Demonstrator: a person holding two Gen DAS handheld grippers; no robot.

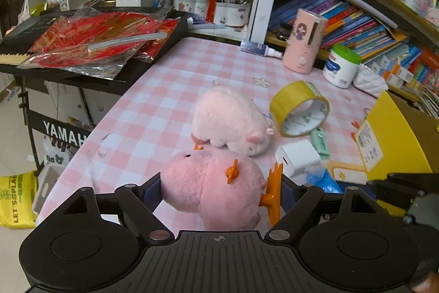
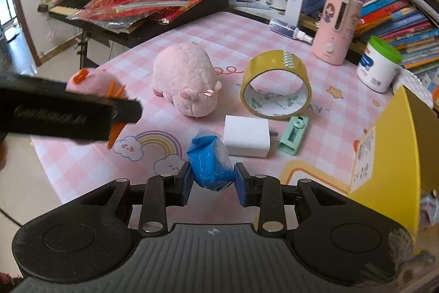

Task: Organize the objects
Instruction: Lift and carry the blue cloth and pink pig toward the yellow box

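Left wrist view: my left tongs (image 1: 216, 190) pinch pink plush (image 1: 211, 191), right tongs (image 2: 211, 180) pinch blue packet (image 2: 210, 166), yellow box (image 2: 389, 144) nearer right hand.

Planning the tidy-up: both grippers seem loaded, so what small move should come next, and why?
Probably carry the blue packet, clamped in the right gripper, to the open yellow box beside it; the left gripper already holds the pink plush with orange feet.

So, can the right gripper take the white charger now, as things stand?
Probably not yet. The right gripper is shut on a blue plastic packet, so its jaws are occupied. The white charger lies just beyond it on the table, unobstructed, once the packet is put down.
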